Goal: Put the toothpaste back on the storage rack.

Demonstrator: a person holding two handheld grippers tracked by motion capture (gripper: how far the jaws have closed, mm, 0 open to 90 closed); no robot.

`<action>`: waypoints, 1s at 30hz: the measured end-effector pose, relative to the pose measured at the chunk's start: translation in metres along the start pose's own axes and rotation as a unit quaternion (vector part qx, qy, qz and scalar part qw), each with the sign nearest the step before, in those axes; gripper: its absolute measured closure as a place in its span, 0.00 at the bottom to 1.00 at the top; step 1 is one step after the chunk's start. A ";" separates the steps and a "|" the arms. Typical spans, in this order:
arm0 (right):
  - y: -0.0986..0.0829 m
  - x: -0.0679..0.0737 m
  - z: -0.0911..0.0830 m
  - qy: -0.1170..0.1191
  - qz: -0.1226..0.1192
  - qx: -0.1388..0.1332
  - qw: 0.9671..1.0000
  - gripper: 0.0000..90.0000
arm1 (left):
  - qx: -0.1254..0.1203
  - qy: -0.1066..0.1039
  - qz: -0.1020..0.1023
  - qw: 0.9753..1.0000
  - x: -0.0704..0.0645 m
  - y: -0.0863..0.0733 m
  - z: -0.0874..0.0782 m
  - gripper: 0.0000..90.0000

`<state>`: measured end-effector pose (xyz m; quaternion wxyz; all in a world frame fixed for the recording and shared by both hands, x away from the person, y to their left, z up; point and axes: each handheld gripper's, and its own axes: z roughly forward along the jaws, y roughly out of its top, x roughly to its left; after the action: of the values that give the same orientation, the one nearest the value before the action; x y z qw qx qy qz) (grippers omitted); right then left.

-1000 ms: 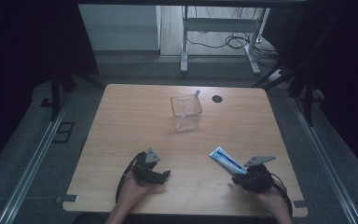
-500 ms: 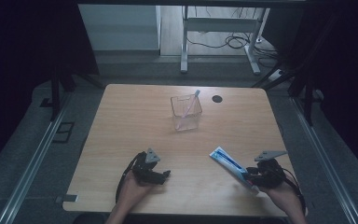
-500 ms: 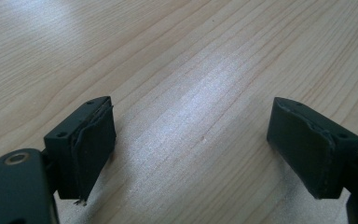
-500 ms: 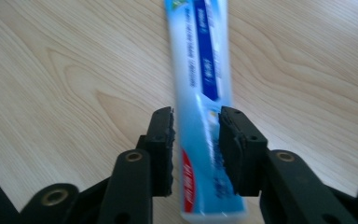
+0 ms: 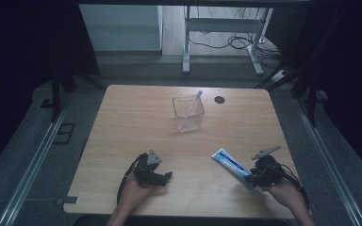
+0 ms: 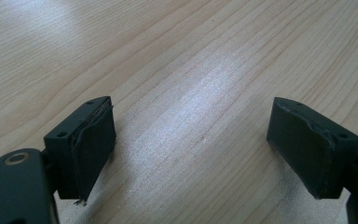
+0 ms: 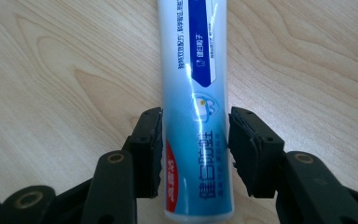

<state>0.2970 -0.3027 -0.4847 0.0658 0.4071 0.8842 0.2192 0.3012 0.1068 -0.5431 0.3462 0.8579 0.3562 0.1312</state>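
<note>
High view first: we see the toothpaste tube (image 5: 232, 165) lying on the wooden table (image 5: 136, 122) with its long axis on a diagonal, its far end pointing away from the person and toward the clear cup (image 5: 188, 113), its near end reaching back toward the table's front edge. We cannot tell from these pictures which end carries the cap. In the right gripper view the tube (image 7: 197, 112) runs straight up the picture, white and blue with printed characters, and a red patch near the bottom.

The table is pale wood with visible grain, and a small dark round disc (image 5: 220, 99) sits on it just right of the cup. The cup holds a thin pink-and-white stick (image 5: 190, 109) that leans against its rim. Beyond the cup, past the table's far edge, we see a grey floor, metal frame legs (image 5: 186, 42) and loose cables (image 5: 235, 41); the sides of the room are dark.

The tube lies nearer the person than the cup and to its right. The right gripper (image 5: 258, 175) has its jaws on either side of the tube's near part, both pads pressed to its sides, pinching it. The left gripper (image 5: 156, 174) rests nearer the person than the cup and to its left, well apart from the tube; in the left gripper view its jaws stand spread wide with bare wood between them.
</note>
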 end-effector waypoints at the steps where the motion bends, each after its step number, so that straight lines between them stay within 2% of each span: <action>1: 0.002 -0.001 0.001 0.001 0.001 0.004 1.000 0.60 | 0.000 0.000 0.001 1.000 0.000 0.000 0.000 0.17; 12: 0.028 -0.001 0.018 0.001 -0.011 0.045 0.999 0.56 | 0.000 0.000 0.000 1.000 0.000 0.000 0.000 0.17; 20: 0.044 0.001 0.032 -0.002 -0.018 0.088 0.996 0.54 | 0.001 0.000 0.000 1.000 0.000 0.000 0.000 0.17; 26: 0.051 0.001 0.039 -0.001 -0.015 0.104 0.994 0.52 | 0.001 0.000 0.000 1.000 0.000 0.000 0.000 0.17; 30: 0.053 0.000 0.042 0.002 -0.010 0.109 0.994 0.54 | 0.001 0.000 0.000 1.000 0.000 0.000 0.000 0.17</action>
<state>0.3463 -0.2582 -0.4984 0.0216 0.4022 0.9072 0.1214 0.3011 0.1069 -0.5430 0.3452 0.8583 0.3563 0.1311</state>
